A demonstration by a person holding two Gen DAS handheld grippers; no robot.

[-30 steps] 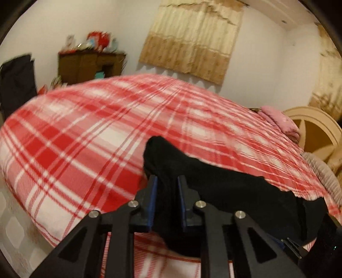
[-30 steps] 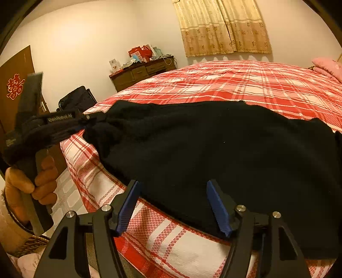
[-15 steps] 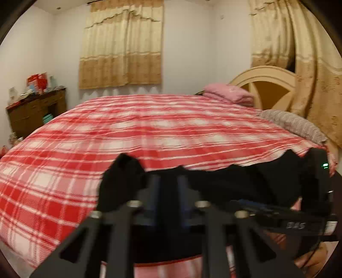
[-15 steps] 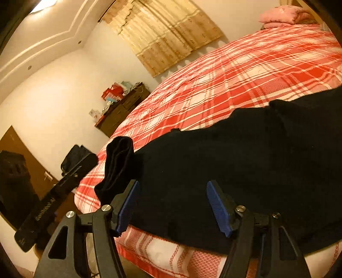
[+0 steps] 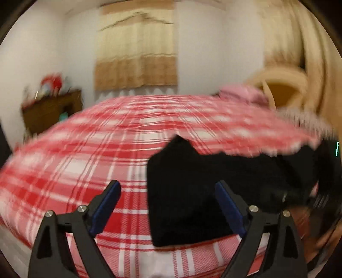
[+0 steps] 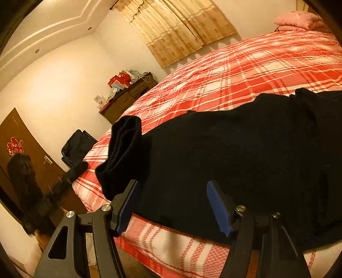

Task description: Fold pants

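Observation:
Black pants [image 6: 245, 154] lie along the near edge of a bed with a red plaid cover [image 6: 235, 70]. Their left end is folded over and stands up in a loose flap [image 6: 126, 149]. In the blurred left wrist view the pants [image 5: 192, 192] lie ahead and to the right. My left gripper [image 5: 168, 205] is open and empty, with the pants' end by its right finger. My right gripper [image 6: 173, 205] is open and empty, just above the pants' near edge. The left gripper also shows in the right wrist view [image 6: 64, 184], left of the bed corner.
A pink pillow [image 6: 299, 20] lies at the head of the bed, by a rounded headboard [image 5: 284, 85]. A dark wooden dresser [image 6: 128, 94] with clutter stands by the far wall. A black bag [image 6: 77, 145] and a brown door [image 6: 23, 149] are at left.
My left gripper was shut on the pants' end a second ago; it has opened, let go and drawn back left. The end now rests folded over. The right gripper has stayed open.

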